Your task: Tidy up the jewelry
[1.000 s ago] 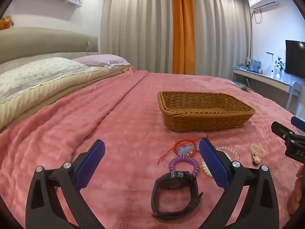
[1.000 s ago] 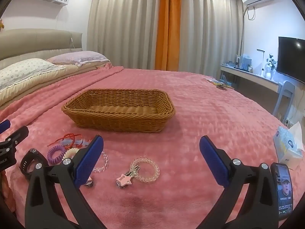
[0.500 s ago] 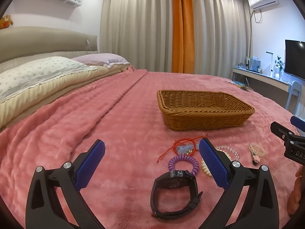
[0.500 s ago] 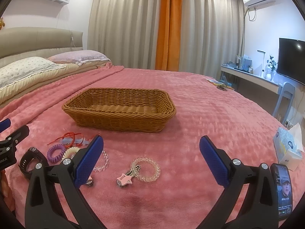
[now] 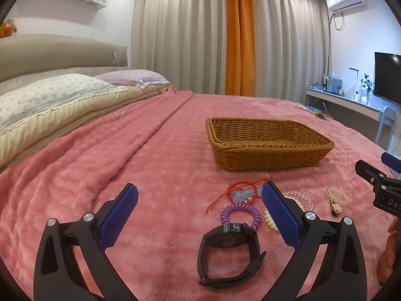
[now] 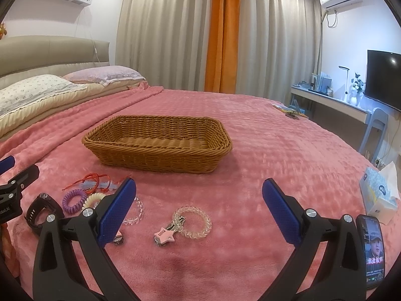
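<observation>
A brown wicker basket (image 5: pixel 270 145) (image 6: pixel 158 150) stands empty on the pink bed. In front of it lie a black watch (image 5: pixel 229 253) (image 6: pixel 41 212), a purple coil band (image 5: pixel 240 213) (image 6: pixel 73 200), a red cord bracelet (image 5: pixel 240 192) (image 6: pixel 92 180), a cream coil band (image 6: pixel 94 199), a clear bead bracelet (image 5: pixel 300 199) (image 6: pixel 136 212) and a clear coil band with a pink star clip (image 6: pixel 185 224) (image 5: pixel 337 200). My left gripper (image 5: pixel 200 208) is open above the watch. My right gripper (image 6: pixel 199 204) is open above the star clip band.
Pillows (image 5: pixel 55 95) and a headboard are at the left. A tissue box (image 6: pixel 378 193) lies at the bed's right edge, and a phone (image 6: pixel 373 249) is mounted on the right gripper. A desk, chair and TV (image 6: pixel 383 77) stand at the far right.
Both views have shifted only slightly. Both grippers stay open and the jewelry has not moved.
</observation>
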The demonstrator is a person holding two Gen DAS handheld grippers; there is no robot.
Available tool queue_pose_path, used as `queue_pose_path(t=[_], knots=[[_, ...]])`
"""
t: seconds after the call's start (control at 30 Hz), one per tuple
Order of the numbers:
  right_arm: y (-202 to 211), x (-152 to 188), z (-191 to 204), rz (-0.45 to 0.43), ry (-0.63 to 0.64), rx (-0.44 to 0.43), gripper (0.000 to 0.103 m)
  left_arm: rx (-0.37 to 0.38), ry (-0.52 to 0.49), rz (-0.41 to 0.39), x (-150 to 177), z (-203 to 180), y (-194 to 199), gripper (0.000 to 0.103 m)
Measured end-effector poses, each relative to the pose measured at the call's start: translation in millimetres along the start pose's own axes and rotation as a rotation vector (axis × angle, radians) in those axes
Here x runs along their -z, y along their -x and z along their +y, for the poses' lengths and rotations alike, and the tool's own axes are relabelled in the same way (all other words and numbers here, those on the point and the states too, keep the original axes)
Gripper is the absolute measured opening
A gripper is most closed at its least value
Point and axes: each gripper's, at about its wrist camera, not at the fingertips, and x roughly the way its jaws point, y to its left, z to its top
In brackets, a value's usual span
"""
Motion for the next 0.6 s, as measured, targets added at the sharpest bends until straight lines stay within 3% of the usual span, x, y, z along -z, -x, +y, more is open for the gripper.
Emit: queue_pose_path(t=[0.6], knots=[[0.5, 0.2, 1.1, -0.005, 0.006, -0.001, 0.097, 0.001, 0.002, 0.001, -0.9, 0.7, -0.3, 0.096]])
